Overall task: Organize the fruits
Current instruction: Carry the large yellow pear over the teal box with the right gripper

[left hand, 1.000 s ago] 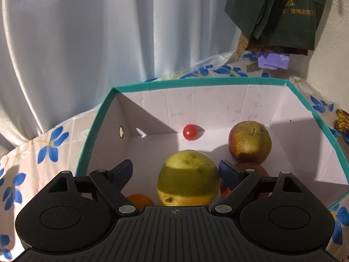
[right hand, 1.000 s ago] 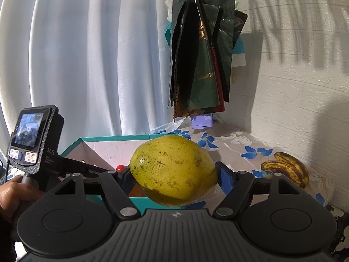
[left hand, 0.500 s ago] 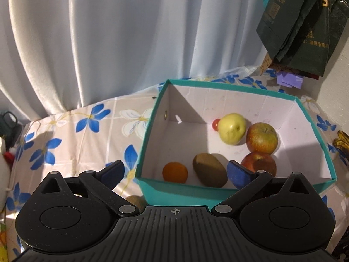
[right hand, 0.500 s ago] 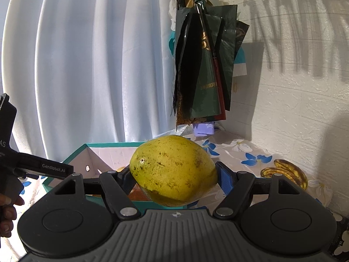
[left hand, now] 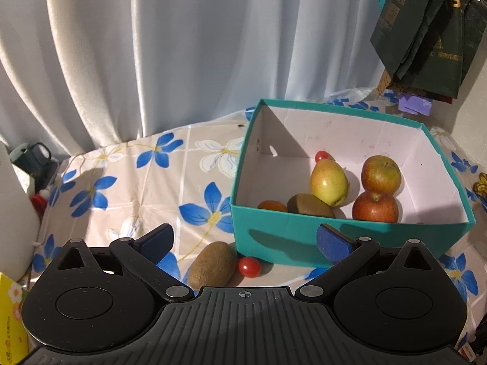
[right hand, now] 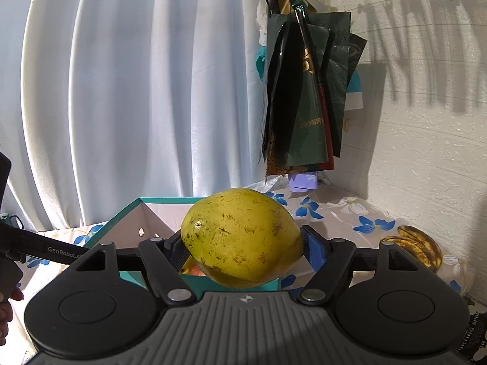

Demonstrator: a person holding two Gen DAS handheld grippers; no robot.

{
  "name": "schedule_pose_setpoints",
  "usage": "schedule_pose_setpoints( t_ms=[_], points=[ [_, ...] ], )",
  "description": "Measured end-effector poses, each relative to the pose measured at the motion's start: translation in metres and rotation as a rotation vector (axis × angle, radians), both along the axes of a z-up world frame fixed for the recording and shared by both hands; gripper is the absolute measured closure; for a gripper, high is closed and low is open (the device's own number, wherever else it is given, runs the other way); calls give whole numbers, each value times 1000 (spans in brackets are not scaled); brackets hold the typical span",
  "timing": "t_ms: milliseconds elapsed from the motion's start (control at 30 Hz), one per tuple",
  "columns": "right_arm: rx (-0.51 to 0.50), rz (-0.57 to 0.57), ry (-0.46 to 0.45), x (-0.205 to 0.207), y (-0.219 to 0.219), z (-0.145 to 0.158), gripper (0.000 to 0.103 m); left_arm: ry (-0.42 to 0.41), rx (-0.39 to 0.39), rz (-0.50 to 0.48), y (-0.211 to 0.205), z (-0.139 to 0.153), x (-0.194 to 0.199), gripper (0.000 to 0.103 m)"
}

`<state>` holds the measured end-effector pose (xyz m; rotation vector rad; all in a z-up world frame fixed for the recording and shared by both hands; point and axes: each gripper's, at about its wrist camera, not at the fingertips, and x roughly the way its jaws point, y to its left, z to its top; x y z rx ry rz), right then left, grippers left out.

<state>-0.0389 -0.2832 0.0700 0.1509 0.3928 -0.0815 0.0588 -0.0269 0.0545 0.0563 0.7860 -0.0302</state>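
Observation:
A teal box (left hand: pixel 350 234) on the flowered tablecloth holds two red apples (left hand: pixel 380 175), a yellow-green pear (left hand: pixel 328 182), a kiwi (left hand: pixel 309 205), an orange (left hand: pixel 271 205) and a cherry tomato (left hand: pixel 321 155). On the cloth in front of the box lie a second kiwi (left hand: pixel 213 263) and a cherry tomato (left hand: pixel 249 266). My left gripper (left hand: pixel 243 240) stands open and empty above them. My right gripper (right hand: pixel 242 246) is shut on a large yellow mango (right hand: pixel 240 237), held in the air before the box (right hand: pixel 121 228).
Bananas (right hand: pixel 417 248) lie on the cloth at the right by the white wall. Dark bags (right hand: pixel 307 91) hang above the table's back corner. A white curtain backs the table. A green mug (left hand: pixel 30 155) and a white container (left hand: pixel 12 213) stand at the left.
My left gripper has pulled back out of the box and to the left, leaving the pear inside; the kiwi and tomato on the cloth came into view. The right gripper kept still with the mango.

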Motion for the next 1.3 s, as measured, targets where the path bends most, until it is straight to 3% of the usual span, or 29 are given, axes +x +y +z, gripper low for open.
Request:
schedule_pose_setpoints(
  t_ms=[633,1300],
  points=[
    [-46,1,34,45,9,-16,29,48,-20,102,38,-10,-5,1],
    [-44,40,166,96,16,-57,29,92,-22,165,67,-26,1,1]
  ],
)
